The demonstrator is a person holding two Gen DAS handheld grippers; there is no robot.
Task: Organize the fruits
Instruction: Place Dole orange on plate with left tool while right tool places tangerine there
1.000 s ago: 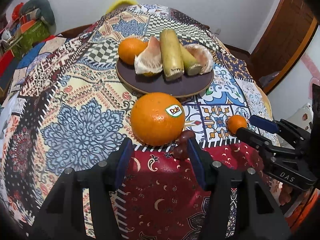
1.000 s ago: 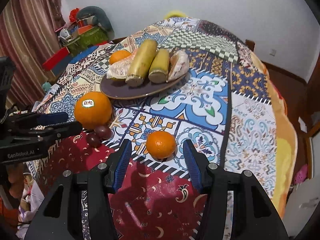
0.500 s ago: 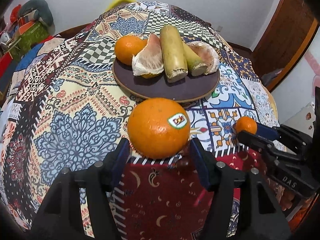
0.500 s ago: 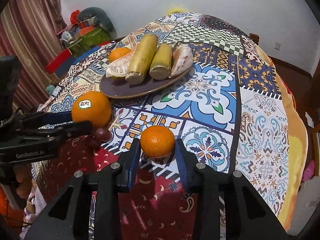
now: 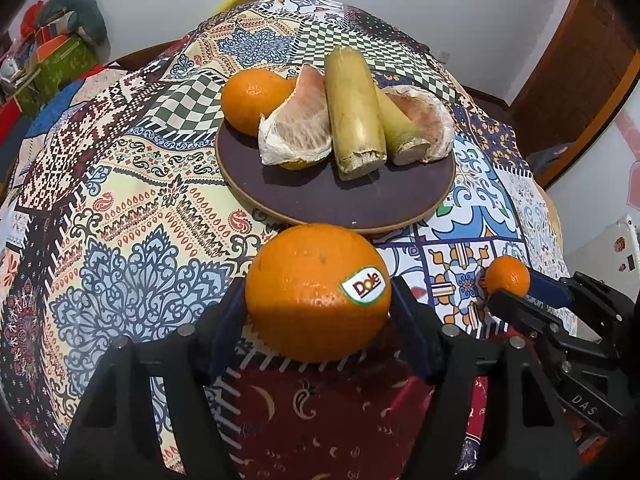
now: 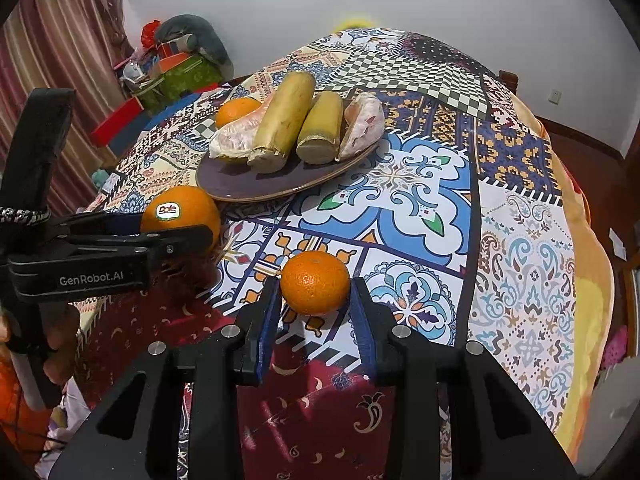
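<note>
At lower centre, the left gripper (image 5: pixel 318 316), jaws just widening, straddles the big orange (image 5: pixel 318 292) ungripped; the right gripper (image 6: pixel 314 304) pinches the small orange (image 6: pixel 315 282), both probably bound for the plate (image 5: pixel 360 208).

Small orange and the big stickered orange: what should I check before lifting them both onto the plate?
1. Right hand-held gripper on the small orange: its jaws have just been closing, and the pads sit against both sides. Ok.
2. Left hand-held gripper on the big orange: its jaws have just been opening. The orange is between them but not clamped. Not ok.
3. Room on the plate: the front half is bare. Ok.
4. Way from the big orange to the plate: nothing lies between them. Ok.
5. Whether the small orange is held firmly enough to lift: cannot tell.
</note>
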